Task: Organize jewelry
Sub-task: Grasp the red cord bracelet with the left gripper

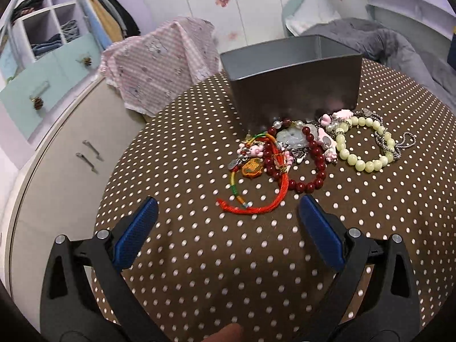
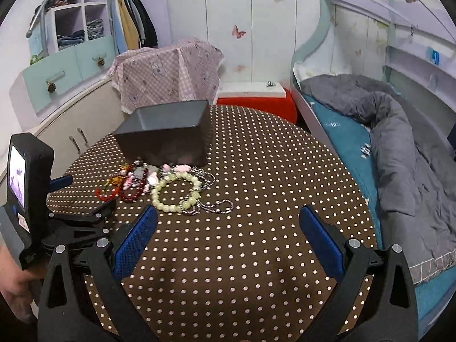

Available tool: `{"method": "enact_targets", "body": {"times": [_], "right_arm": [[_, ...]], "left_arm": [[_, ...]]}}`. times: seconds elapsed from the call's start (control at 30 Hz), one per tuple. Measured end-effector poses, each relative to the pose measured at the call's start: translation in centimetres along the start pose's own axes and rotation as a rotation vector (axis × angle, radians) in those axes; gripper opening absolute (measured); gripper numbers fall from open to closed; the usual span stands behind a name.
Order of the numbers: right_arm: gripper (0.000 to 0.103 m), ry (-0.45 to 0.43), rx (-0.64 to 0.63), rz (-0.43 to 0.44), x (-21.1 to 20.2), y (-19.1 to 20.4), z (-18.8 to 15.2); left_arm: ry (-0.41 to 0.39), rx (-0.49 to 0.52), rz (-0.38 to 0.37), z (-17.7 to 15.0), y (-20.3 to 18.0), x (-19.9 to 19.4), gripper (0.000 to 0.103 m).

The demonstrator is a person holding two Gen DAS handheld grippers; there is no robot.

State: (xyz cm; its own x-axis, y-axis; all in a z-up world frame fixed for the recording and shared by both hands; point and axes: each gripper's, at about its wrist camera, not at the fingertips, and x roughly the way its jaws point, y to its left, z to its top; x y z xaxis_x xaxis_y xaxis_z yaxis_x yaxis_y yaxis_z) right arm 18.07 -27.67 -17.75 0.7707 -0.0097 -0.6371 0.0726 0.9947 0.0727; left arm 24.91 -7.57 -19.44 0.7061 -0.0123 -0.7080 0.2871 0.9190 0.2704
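While the round table (image 2: 256,171) in its brown dotted cloth fills the middle of the room, a grey metal box (image 1: 293,85) stands open on it. Just in front of the box the jewelry lies heaped: a pale green bead bracelet (image 1: 363,145) over a silver chain (image 2: 212,206), a dark red bead bracelet (image 1: 310,168) beside it, then a red cord bracelet (image 1: 256,199). The left gripper (image 1: 228,213) and right gripper (image 2: 228,222) hover nearby, jaws spread wide, holding nothing.
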Motion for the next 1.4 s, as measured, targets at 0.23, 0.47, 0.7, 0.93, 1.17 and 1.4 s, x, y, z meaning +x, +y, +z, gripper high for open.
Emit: {"method": "enact_targets", "body": {"times": [0.23, 0.47, 0.7, 0.93, 1.17, 1.4], "right_arm": [[0.096, 0.032, 0.000, 0.013, 1.3, -0.5, 0.0], [0.096, 0.045, -0.011, 0.028, 1.8, -0.3, 0.2], [0.096, 0.052, -0.020, 0.041, 1.9, 0.3, 0.1], [0.096, 0.067, -0.058, 0.091, 2.5, 1.6, 0.6], [0.088, 0.105, -0.140, 0.133, 4.3, 3.7, 1.2], [0.085, 0.128, -0.186, 0.169, 5.4, 5.5, 1.2]], "left_arm": [[0.021, -0.004, -0.117, 0.9, 0.2, 1.3, 0.038], [-0.036, -0.060, -0.206, 0.5, 1.0, 0.2, 0.006], [-0.096, -0.147, -0.262, -0.6, 2.7, -1.4, 0.006], [-0.174, -0.226, -0.276, -1.1, 4.4, -4.0, 0.006], [-0.181, -0.224, -0.299, -1.8, 4.5, -4.0, 0.006], [-0.210, -0.199, -0.210, -0.6, 3.8, -2.7, 0.097]]}}
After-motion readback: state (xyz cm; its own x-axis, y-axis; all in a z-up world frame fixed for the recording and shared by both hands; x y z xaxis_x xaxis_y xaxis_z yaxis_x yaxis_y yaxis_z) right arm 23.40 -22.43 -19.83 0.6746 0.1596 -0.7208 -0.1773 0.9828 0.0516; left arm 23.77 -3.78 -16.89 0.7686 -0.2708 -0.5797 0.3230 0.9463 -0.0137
